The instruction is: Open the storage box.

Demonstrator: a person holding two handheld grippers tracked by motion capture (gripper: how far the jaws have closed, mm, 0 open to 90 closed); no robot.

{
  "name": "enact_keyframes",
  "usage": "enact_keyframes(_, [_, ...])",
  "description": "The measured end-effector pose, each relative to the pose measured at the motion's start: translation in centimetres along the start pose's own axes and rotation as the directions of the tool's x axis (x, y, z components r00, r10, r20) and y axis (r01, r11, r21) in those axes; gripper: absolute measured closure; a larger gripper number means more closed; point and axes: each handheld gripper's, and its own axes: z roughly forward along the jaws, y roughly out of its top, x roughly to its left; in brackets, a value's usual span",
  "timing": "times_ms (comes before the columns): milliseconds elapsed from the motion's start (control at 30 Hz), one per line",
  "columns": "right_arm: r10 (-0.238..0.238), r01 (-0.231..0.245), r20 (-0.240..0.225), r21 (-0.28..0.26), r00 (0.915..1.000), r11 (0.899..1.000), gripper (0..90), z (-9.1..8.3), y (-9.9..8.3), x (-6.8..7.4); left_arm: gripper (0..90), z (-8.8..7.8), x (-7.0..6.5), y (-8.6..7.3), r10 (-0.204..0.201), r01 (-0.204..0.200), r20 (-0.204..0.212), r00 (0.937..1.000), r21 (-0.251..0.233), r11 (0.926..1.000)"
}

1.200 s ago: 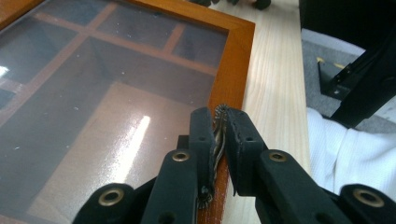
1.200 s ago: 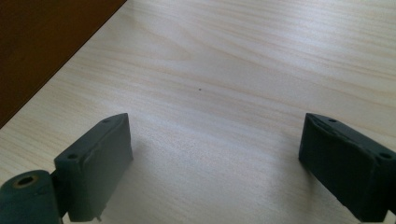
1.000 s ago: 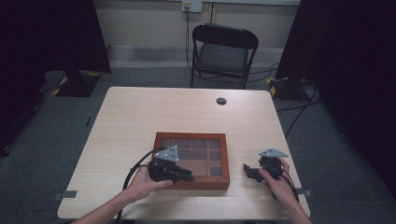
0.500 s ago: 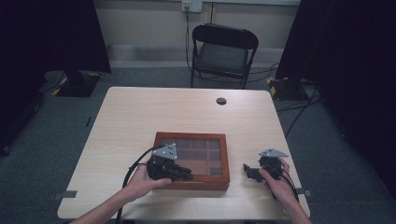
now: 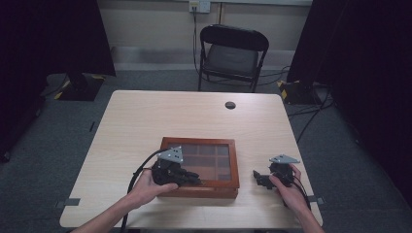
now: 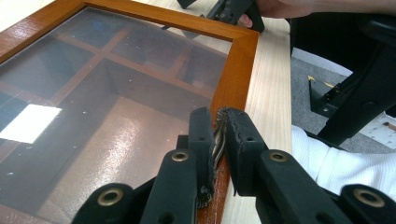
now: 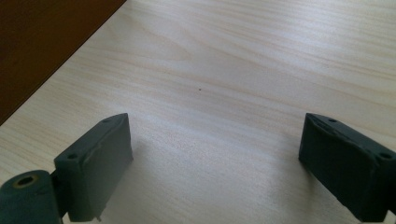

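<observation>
We judge it's early: wooden box sits at near-centre of the surface, glass lid still down, left hand-held gripper pinched on its metal latch, right hand-held gripper wide & idle nearby.

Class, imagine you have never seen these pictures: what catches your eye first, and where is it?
The wooden box with a glass lid sits at the near middle of the table. The left gripper pinches a small metal clasp on the box's front edge. The right gripper rests open on bare table beside the box.
</observation>
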Motion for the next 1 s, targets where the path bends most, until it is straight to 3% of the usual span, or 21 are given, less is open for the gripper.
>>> enact_keyframes(567, [0.002, -0.002, -0.001, 0.002, 1.0, 1.0, 7.9, 0.1, 0.1, 0.0, 80.7, -0.7, 0.1, 1.3, -0.031, 0.031, 0.0, 0.9995, 0.005, 0.9995])
enact_keyframes(1000, [0.002, -0.002, -0.002, 0.003, 1.0, 1.0, 7.7, 0.1, 0.1, 0.0, 80.9, -1.1, 0.2, 2.1, -0.028, 0.028, 0.005, 0.9996, 0.012, 0.9995])
